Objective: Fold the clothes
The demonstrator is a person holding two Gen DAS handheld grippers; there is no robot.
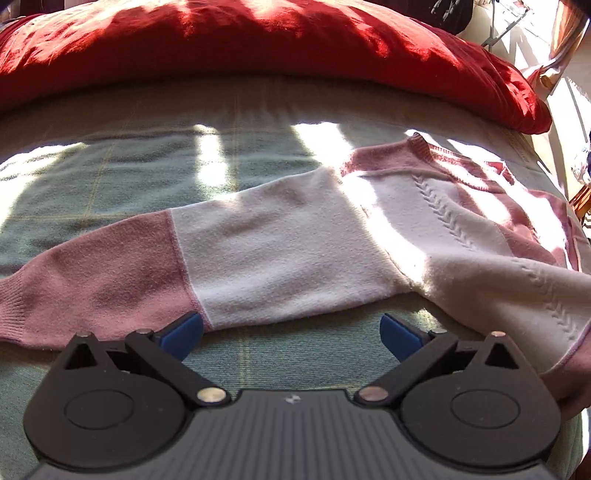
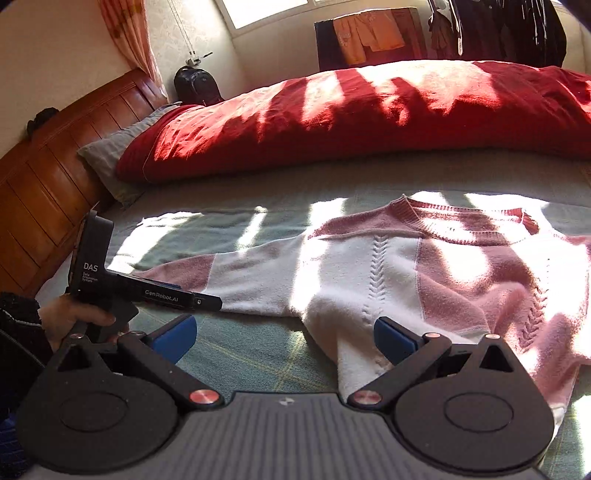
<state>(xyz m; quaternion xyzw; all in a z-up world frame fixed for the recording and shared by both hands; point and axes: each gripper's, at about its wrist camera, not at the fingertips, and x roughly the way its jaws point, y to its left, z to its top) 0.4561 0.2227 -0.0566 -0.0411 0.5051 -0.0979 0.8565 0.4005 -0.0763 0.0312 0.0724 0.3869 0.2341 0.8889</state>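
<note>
A: Two grippers, both with jaws spread wide and nothing between the pads. The left gripper [image 1: 291, 334] hangs just short of the sleeve [image 1: 184, 258]; the right gripper [image 2: 284, 341] sits near the hem [image 2: 354, 365] at the sweater's lower corner.

B: Where's the sweater [image 2: 424, 273] itself?

A: Flat on the bed [image 2: 240, 354], collar toward the red duvet [image 2: 351, 118], one sleeve stretched straight out to the side. I'd guess it was laid open like that so the sleeve can be folded in over the body.

B: And the empty jaws?

A: Probably between grips, lining up on sleeve and hem.

B: The surface?

A: A green checked sheet, soft, striped with hard sunlight. Wooden headboard [image 2: 48, 177] at one side, a window [image 2: 266, 9] beyond, clothes hanging at the far wall.
</note>
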